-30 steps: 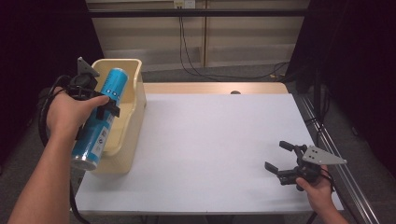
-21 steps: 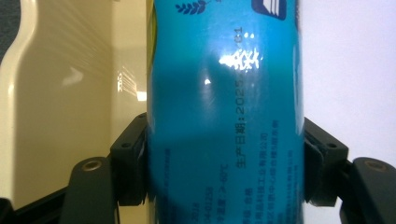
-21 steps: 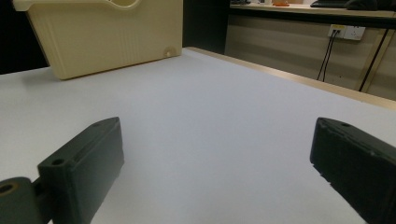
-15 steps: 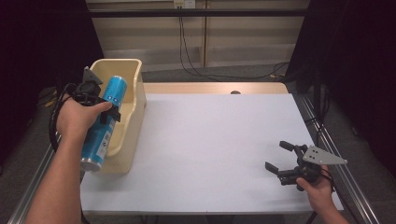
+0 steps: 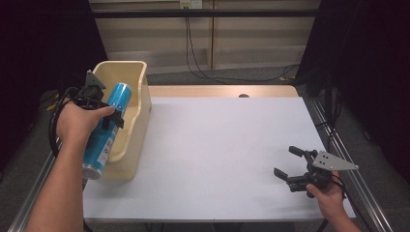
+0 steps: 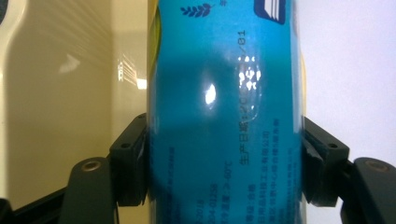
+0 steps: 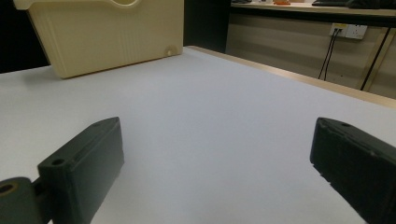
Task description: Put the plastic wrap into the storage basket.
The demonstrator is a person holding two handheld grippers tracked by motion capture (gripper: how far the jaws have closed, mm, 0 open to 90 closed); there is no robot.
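A tall blue can (image 5: 107, 128) with white print hangs tilted over the cream plastic bin (image 5: 130, 72) at the table's left edge. My left gripper (image 5: 109, 118) is shut on the can's middle. In the left gripper view both black jaws press the blue can (image 6: 224, 116) from either side, with the bin's inner wall (image 6: 60, 93) behind it. My right gripper (image 5: 287, 164) rests open near the table's front right corner. The right gripper view has its open gripper (image 7: 215, 158) with nothing between its fingers, and the cream bin (image 7: 102, 32) far off.
The white table top (image 5: 222, 145) stretches between the bin and the right gripper. A wooden strip (image 5: 217, 91) runs along the far edge. Metal rails (image 5: 338, 140) border the table's right side, and cables hang down the wall behind.
The left gripper has carried the can a little to the right and forward, farther over the bin. The right gripper has stayed put.
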